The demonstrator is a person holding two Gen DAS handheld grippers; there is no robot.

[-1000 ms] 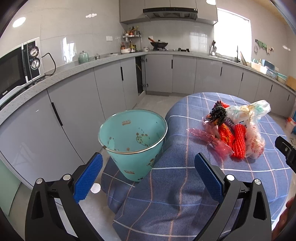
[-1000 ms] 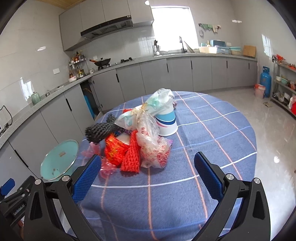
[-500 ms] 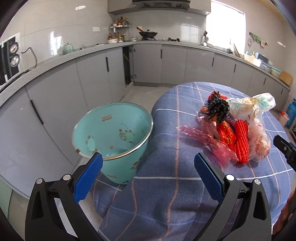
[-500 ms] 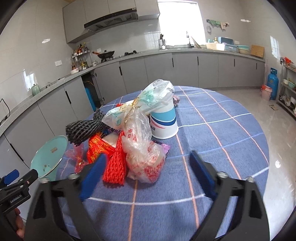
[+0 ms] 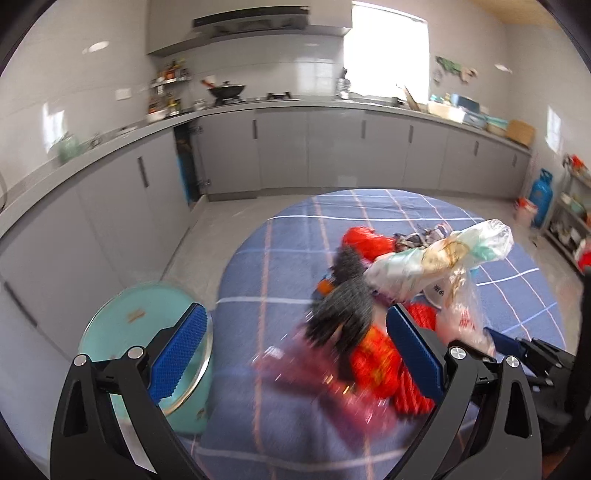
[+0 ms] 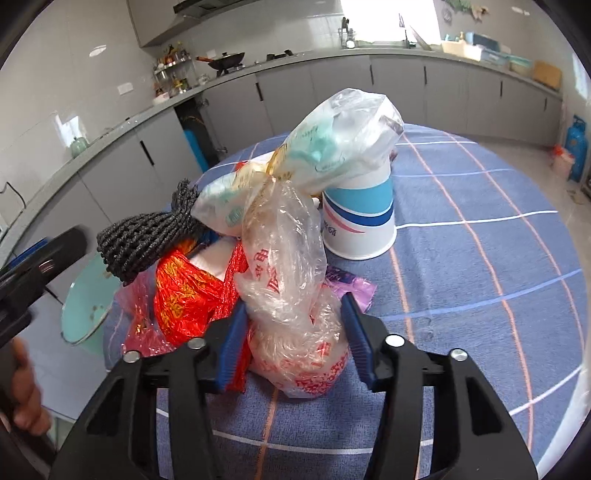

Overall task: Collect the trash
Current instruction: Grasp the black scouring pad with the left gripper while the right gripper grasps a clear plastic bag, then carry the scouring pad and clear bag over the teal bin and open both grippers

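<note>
Trash bag [image 6: 291, 314] sits between the right gripper's [image 6: 295, 343] closing jaws; left gripper [image 5: 295, 350] gapes empty.

The left wrist view is motion-blurred: the black mesh netting [image 5: 343, 314] and the pink wrapper [image 5: 314, 373] smear together. The teal bin [image 5: 122, 325] sits partly behind a left gripper [image 5: 295, 354] finger. In the right wrist view, the clear plastic bag [image 6: 295, 295] hides the tabletop [image 6: 480, 258] beneath it, and the paper cup [image 6: 360, 221] has its top covered.

A home kitchen: grey cabinets [image 5: 306, 147], wok [image 5: 225, 89] on the hob, range hood [image 5: 251, 23] overhead.
</note>
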